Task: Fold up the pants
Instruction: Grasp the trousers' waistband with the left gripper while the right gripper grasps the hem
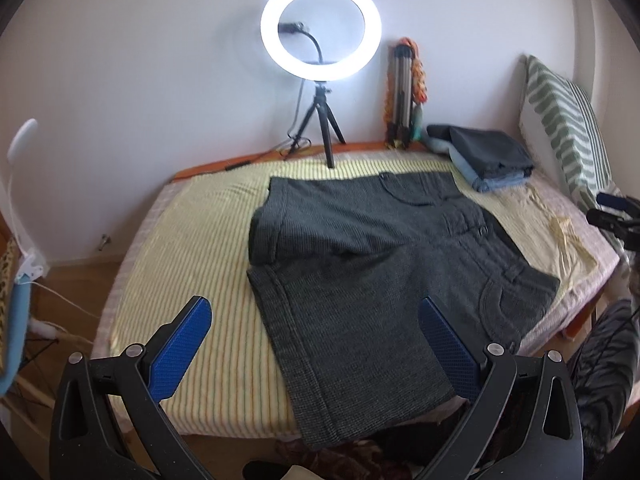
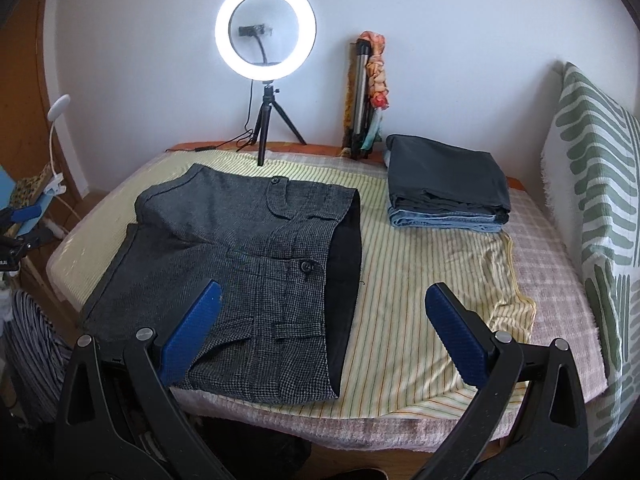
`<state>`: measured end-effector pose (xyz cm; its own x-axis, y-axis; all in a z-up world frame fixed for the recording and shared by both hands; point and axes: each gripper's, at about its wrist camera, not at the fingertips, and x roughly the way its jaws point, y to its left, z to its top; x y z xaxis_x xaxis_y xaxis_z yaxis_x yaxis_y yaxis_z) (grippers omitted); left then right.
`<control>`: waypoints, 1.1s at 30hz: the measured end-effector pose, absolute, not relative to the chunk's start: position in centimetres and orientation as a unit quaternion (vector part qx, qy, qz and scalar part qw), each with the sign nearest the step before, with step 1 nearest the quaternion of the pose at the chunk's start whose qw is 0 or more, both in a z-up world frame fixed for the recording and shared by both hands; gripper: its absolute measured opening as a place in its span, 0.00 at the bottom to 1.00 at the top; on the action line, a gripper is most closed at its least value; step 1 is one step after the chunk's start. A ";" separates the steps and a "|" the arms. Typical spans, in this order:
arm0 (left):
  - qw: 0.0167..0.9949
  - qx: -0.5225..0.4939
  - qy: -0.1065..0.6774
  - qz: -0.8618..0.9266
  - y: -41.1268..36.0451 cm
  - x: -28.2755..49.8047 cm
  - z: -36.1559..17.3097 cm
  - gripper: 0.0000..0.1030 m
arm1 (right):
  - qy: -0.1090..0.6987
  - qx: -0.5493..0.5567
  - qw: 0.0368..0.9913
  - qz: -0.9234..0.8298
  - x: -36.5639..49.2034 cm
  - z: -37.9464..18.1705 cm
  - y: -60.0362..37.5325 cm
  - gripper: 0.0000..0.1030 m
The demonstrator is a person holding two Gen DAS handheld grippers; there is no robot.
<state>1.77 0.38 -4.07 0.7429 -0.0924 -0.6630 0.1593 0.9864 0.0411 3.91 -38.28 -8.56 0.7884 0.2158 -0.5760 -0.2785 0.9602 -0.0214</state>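
Dark grey tweed pants [image 2: 240,272] lie partly folded on the yellow striped bed [image 2: 420,288], both grippers' [image 1: 316,316] [image 2: 324,300] jaws spread wide, holding nothing.

A lit ring light [image 2: 266,36] stands on a small black tripod [image 2: 267,128] at the far edge of the bed [image 2: 560,280], against the white wall. Right of it a folded tripod [image 2: 358,96] leans with an orange scarf [image 2: 378,68] draped over it. A yellow striped sheet [image 2: 420,280] covers the mattress. Far right lies a stack of folded clothes [image 2: 448,184], dark on top, denim beneath. A green-patterned pillow [image 2: 600,200] props at the right side. A white clip lamp [image 1: 20,184] sits left.
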 end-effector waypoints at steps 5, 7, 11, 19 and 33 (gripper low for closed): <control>0.912 0.074 0.386 -0.114 -0.4 2.2 -6.1 0.90 | 0.333 -0.097 0.921 0.175 4.9 -9.9 -37.1 0.96; 0.901 0.079 0.403 -0.138 -0.8 2.3 -7.0 0.84 | 0.348 -0.125 0.909 0.192 5.1 -10.7 -36.3 0.94; 0.878 0.089 0.439 -0.170 -1.4 2.7 -8.7 0.79 | 0.377 -0.182 0.876 0.239 5.0 -12.5 -34.4 0.92; 0.855 0.094 0.471 -0.194 -1.9 2.8 -11.2 0.78 | 0.420 -0.323 0.794 0.299 4.3 -17.7 -29.8 0.86; 0.816 0.128 0.497 -0.267 -3.6 1.7 -13.6 0.76 | 0.458 -0.339 0.763 0.307 5.8 -19.6 -29.3 0.23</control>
